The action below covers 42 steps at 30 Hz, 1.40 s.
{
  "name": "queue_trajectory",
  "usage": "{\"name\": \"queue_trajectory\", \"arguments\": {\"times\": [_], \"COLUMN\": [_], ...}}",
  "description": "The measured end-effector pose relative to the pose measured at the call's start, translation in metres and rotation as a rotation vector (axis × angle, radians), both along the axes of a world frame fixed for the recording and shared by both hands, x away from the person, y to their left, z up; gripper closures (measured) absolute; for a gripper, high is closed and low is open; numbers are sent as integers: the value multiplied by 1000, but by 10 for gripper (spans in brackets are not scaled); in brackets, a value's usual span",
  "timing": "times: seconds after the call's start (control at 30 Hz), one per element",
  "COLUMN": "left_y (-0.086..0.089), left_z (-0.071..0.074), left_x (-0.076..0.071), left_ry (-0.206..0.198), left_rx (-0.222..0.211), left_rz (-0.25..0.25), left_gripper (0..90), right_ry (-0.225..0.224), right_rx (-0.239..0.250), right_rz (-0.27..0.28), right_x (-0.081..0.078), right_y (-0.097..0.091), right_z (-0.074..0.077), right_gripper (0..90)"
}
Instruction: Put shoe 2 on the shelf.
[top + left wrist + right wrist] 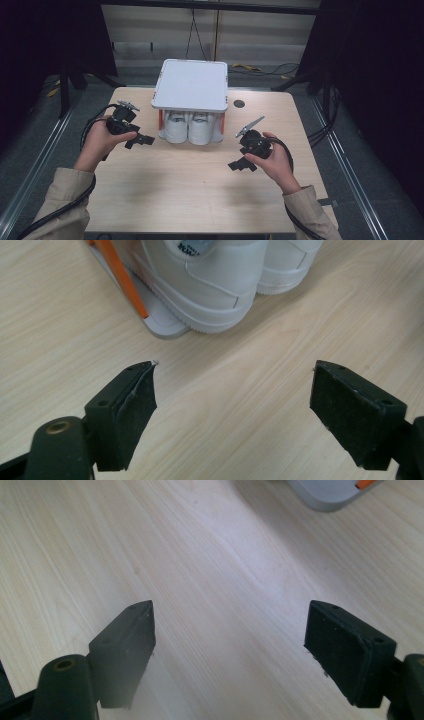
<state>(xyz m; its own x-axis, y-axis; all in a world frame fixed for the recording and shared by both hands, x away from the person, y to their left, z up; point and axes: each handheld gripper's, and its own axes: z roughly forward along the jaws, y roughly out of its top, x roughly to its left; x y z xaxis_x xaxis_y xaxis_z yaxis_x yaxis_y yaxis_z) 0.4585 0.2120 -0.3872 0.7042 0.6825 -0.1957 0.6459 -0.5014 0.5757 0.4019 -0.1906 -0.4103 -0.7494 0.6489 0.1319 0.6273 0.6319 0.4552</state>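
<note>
A low rack with a white top (190,84) and orange posts stands at the back middle of the table. Under it sits a pair of white sneakers (188,128), their toes toward me; the left gripper view shows the sneakers (210,285) close ahead beside an orange post (122,280). My left gripper (140,141) is open just left of the shoes, nothing between its jaws. My right gripper (242,165) is open over bare wood to the right and nearer me, a little clear of the rack's base corner (332,492).
The wooden table (165,195) has a round cable hole (239,103) at the back right of the rack. Black cables trail from both grippers off the table's sides. Dark curtains and metal floor rails flank the table.
</note>
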Motion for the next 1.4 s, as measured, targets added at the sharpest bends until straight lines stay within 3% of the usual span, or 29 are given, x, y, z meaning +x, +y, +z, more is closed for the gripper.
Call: {"name": "queue_trajectory", "arguments": {"times": [0.8, 1.4], "left_y": [16, 30], "left_z": [-38, -59], "left_x": [-19, -33], "left_ry": [35, 46], "left_rx": [-16, 35], "left_rz": [6, -7], "left_gripper": [182, 185], "right_ry": [-16, -28], "right_rx": [-32, -40], "right_rz": [-59, -109], "right_x": [-27, -48], "right_y": [-42, -72], "right_z": [-17, -27], "right_gripper": [200, 199]}}
